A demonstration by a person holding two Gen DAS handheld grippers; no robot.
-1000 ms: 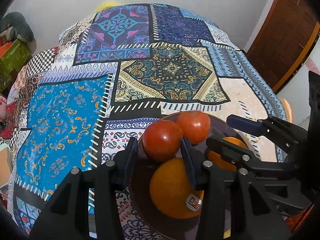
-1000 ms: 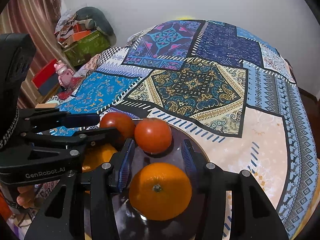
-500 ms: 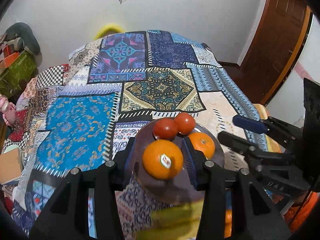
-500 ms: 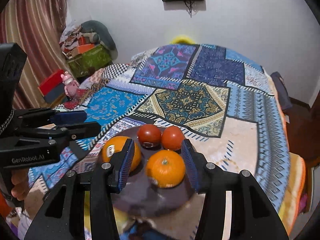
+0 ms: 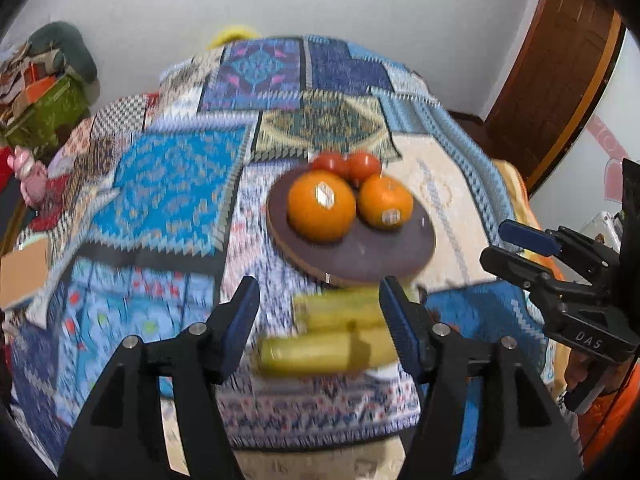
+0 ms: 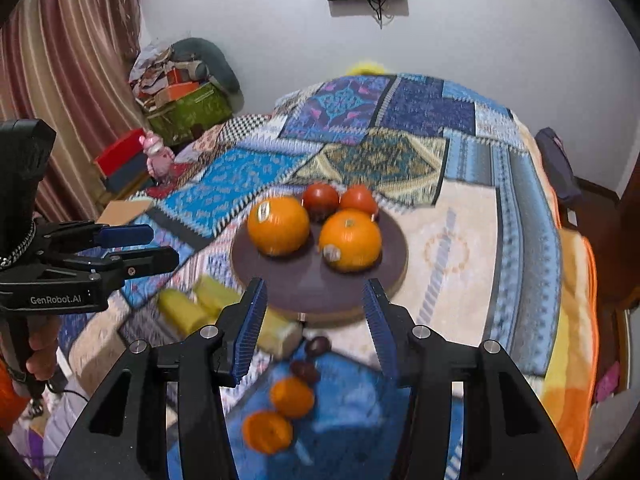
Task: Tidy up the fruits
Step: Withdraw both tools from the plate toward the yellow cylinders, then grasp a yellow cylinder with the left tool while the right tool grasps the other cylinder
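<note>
Bedspread (image 5: pixel 168 184) newly wider, plate (image 5: pixel 360 256) farther

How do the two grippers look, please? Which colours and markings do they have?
Both are black plastic with silver screws. The left gripper and right gripper have ribbed blue pads. White lettering "GenRobot.AI" marks the left one's side, "DAS" the right's.

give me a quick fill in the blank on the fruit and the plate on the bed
1. The round plate holds two oranges and two ____.
2. Each orange on the plate bears a small ____.
3. The yellow bananas lie ____ the plate, on the patchwork bedspread.
4. The right gripper holds ____ between its blue pads.

Missing words: tomatoes; sticker; off; nothing
</note>
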